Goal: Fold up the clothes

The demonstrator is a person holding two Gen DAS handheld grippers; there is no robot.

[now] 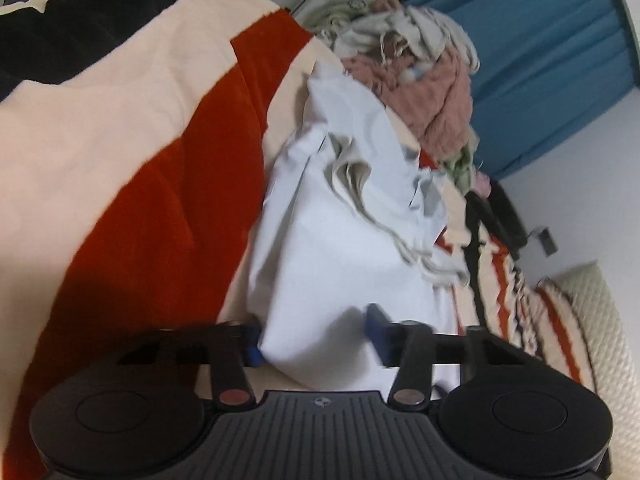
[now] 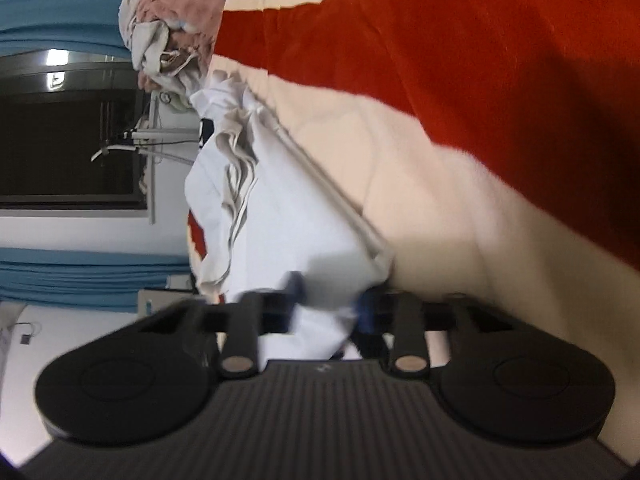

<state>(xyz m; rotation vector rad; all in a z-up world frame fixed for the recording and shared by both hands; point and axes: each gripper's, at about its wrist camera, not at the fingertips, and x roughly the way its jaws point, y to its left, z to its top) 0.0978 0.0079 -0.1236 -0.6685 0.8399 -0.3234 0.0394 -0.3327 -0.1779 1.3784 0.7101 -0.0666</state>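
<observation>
Bunching between both pairs of blue-padded fingers is one crumpled white cotton garment. The left gripper has its jaws apart, with a fold of the white cloth filling the gap and touching the left pad; the right pad lies against the cloth's other side, though motion blur hides whether it presses in. The right gripper has its jaws narrower, with the same white garment gathered between them; whether they pinch it firmly I cannot tell, since the fingers are blurred.

From the jaws, the garment stretches away across a fleecy blanket of cream, rust-red and black stripes, which covers the bed beneath. A beige inner layer or lining shows in the garment's folds near its middle.

Beyond the garment's far end sits a loose heap of unfolded laundry: a fuzzy pink piece, pale grey-white rags and something light green, all tangled together and touching the garment's edge.

Behind the heap hang blue pleated curtains. In the right wrist view a dark window and a white wall lie past the bed's edge.
</observation>
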